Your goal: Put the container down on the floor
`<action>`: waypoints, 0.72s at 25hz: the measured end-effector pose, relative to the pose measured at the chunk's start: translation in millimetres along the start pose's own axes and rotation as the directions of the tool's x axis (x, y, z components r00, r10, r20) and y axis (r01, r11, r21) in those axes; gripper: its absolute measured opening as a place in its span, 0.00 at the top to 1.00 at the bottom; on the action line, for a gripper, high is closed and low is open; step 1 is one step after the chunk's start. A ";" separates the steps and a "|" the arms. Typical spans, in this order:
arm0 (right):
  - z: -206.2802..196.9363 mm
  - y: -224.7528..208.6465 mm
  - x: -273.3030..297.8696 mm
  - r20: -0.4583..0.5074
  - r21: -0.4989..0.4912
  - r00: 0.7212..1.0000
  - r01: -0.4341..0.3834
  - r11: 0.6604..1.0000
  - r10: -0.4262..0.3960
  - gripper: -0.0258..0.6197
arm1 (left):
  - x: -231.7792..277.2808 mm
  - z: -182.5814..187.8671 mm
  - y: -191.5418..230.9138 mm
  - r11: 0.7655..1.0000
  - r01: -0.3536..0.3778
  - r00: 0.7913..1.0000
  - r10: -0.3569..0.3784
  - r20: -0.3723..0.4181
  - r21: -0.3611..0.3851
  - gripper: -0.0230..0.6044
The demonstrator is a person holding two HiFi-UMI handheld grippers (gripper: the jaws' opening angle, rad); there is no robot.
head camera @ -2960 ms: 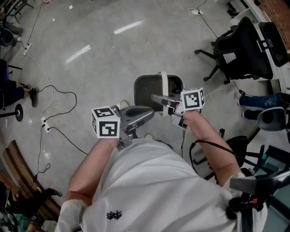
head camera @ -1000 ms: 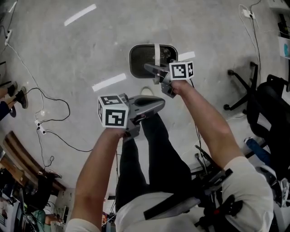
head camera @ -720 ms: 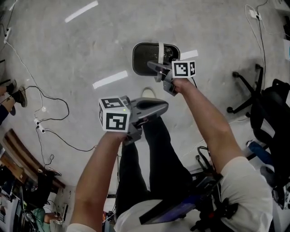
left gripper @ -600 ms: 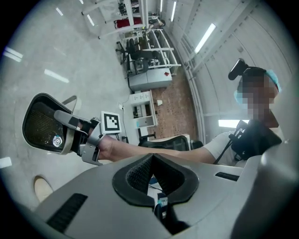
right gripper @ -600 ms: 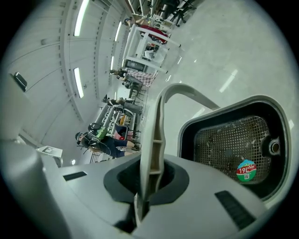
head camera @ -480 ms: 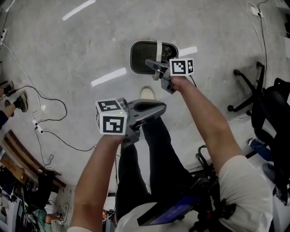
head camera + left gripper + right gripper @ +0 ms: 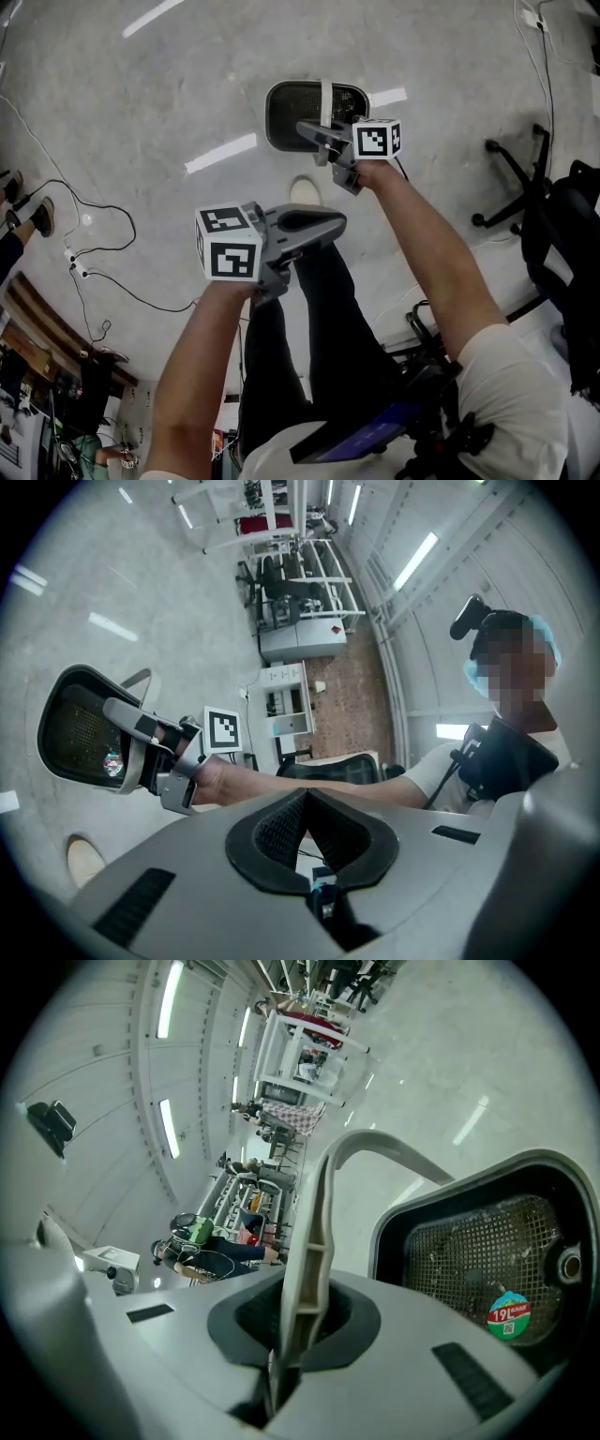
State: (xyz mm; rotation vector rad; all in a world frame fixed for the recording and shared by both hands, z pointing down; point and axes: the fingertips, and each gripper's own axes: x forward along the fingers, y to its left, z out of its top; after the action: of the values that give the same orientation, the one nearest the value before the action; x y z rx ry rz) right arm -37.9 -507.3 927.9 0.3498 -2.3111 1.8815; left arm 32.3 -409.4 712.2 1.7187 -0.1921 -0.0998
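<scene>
Container (image 7: 291,114): a dark bin with a mesh bottom, a grey rim and a pale hoop handle (image 7: 325,94). In my head view it sits at 12 o'clock, over the grey floor (image 7: 141,103), just beyond the toe of a pale shoe (image 7: 302,190). I cannot tell whether its base touches the floor. A round sticker (image 7: 509,1316) lies on the mesh inside.

Right gripper (image 7: 309,129): its jaws are clamped tight on the handle. In the right gripper view the pale strip rises straight from between the pads and arches over the bin's rim.

Left gripper (image 7: 333,223): at 7 o'clock from the container and well apart from it. Its pads are pressed together with nothing between them, as I read it in the left gripper view.

Surroundings: a white cable (image 7: 94,246) trails on the floor at 9 o'clock. A black office chair (image 7: 553,216) stands at 3 o'clock.
</scene>
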 end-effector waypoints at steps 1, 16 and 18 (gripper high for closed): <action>0.5 -0.7 0.0 -0.001 0.000 1.000 0.004 1.000 -0.004 0.94 | -0.9 -0.2 -0.1 1.000 0.000 1.000 0.000 -0.005 0.002 0.95; -8.8 -5.2 -2.5 -0.031 0.063 0.999 -0.015 0.998 0.017 0.67 | -9.8 -12.6 0.4 1.000 0.013 1.000 -0.013 0.004 -0.010 0.95; -9.3 -5.0 -4.0 -0.039 0.072 0.999 -0.027 0.997 0.030 0.64 | -11.2 -11.6 1.2 1.000 0.022 1.000 -0.022 0.006 -0.004 0.95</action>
State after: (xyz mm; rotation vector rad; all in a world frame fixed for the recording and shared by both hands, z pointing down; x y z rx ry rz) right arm -33.1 -498.9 933.5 0.2867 -2.2391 1.9703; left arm 23.2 -396.2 714.7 1.7172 -0.1772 -0.1209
